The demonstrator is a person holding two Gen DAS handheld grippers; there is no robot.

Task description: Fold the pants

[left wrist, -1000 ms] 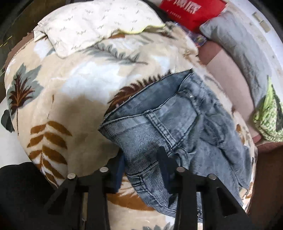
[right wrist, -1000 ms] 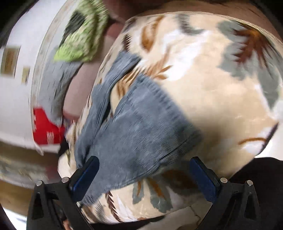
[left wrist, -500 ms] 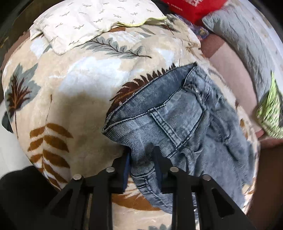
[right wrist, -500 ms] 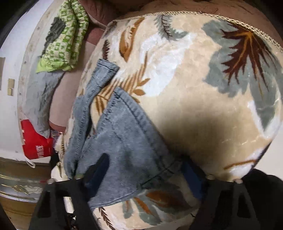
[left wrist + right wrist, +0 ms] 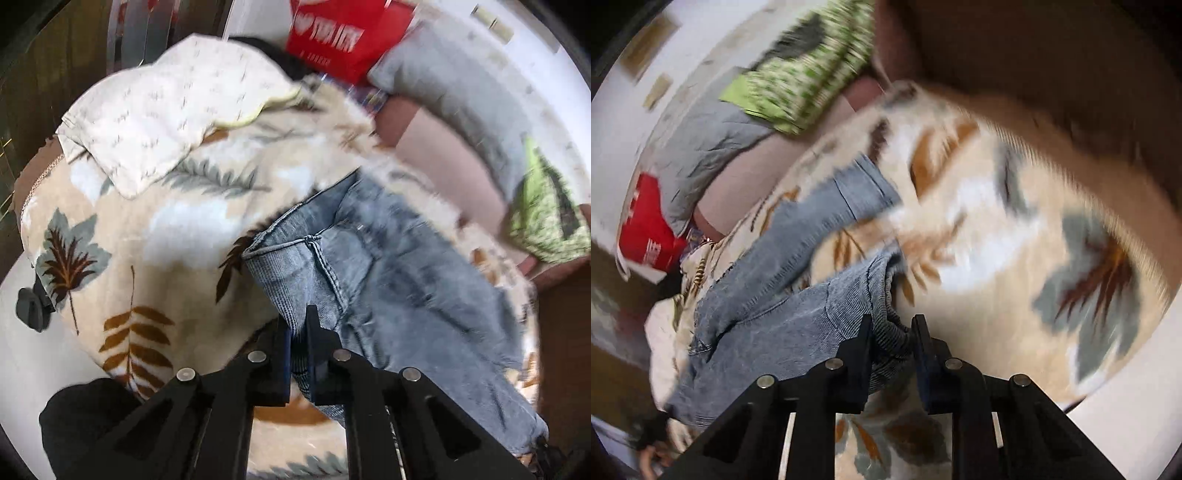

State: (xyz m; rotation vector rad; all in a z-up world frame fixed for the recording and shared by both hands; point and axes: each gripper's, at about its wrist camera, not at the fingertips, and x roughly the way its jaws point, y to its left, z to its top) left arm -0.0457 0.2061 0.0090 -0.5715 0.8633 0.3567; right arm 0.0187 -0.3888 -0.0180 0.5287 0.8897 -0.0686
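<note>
Grey-blue jeans [image 5: 388,280] lie on a leaf-patterned blanket [image 5: 122,258]. My left gripper [image 5: 299,332] is shut on the near edge of the waistband, with denim pinched between its fingers. In the right wrist view the jeans [image 5: 783,295] stretch away to the left, one leg end [image 5: 864,188] lying further off. My right gripper [image 5: 892,332] is shut on a bunched hem of the near leg. Both views are motion-blurred.
A cream pillow [image 5: 173,110] lies at the blanket's far end. A red bag [image 5: 332,37], a grey quilted cushion [image 5: 461,99] and a green patterned cloth [image 5: 546,218] sit along the wall side. The blanket's near edge [image 5: 1126,369] drops off to a white floor.
Both grippers closed from open onto the jeans: left on the waistband, right on the leg hem. Both views have shifted and blurred, and the denim is bunched up at the fingers.
</note>
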